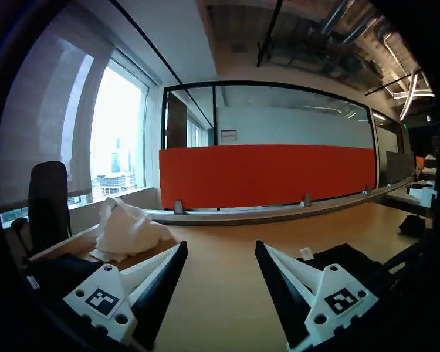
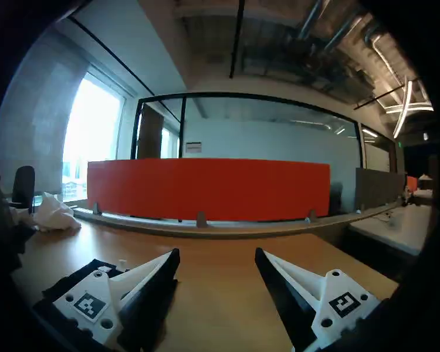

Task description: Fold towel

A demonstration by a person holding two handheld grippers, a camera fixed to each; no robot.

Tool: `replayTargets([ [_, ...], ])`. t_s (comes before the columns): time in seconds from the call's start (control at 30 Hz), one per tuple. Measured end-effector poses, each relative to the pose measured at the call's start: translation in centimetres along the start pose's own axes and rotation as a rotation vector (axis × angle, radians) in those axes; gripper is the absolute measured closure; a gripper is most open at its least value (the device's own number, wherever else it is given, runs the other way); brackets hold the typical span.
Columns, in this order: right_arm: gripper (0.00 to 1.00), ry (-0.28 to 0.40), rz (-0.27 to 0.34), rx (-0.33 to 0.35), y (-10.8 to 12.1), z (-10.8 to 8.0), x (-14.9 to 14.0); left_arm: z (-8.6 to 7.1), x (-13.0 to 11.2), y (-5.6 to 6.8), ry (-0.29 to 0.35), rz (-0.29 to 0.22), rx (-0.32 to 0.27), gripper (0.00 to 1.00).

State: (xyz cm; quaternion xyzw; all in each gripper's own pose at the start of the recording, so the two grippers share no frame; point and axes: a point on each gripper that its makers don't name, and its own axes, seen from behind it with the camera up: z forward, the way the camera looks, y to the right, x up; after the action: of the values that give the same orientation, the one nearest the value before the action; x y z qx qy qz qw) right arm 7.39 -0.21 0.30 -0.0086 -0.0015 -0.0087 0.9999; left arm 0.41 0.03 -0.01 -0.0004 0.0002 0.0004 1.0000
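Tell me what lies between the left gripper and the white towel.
Bare wooden desk, seen in the left gripper view, separates the left gripper from the white towel.

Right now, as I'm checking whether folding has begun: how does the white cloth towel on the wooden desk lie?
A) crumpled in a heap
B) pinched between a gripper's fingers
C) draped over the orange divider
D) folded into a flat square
A: the white cloth towel lies bunched in a loose heap on the wooden desk, beyond the open left gripper and untouched by it.
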Motion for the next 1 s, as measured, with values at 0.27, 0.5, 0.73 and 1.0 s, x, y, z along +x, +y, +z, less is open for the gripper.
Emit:
replayTargets([
  [0.27,0.00,-0.025,0.009,-0.017,0.3,-0.2,5.1,-0.2,6.1,-0.3,0.005,0.010,-0.001,0.15],
  [0.5,0.00,-0.036,0.008,-0.032,0.7,-0.5,8.9,-0.1,10.0,-0.6,-0.002,0.012,-0.003,0.15],
  [0.73,0.01,-0.050,0.001,-0.020,0.8,-0.6,10.8,0.1,11.6,-0.6,-0.021,0.026,-0.020,0.15],
  [1.0,0.00,-0.091,-0.041,0.057,-0.6,-0.8,11.3,-0.2,11.7,0.2,-0.071,0.078,-0.084,0.15],
])
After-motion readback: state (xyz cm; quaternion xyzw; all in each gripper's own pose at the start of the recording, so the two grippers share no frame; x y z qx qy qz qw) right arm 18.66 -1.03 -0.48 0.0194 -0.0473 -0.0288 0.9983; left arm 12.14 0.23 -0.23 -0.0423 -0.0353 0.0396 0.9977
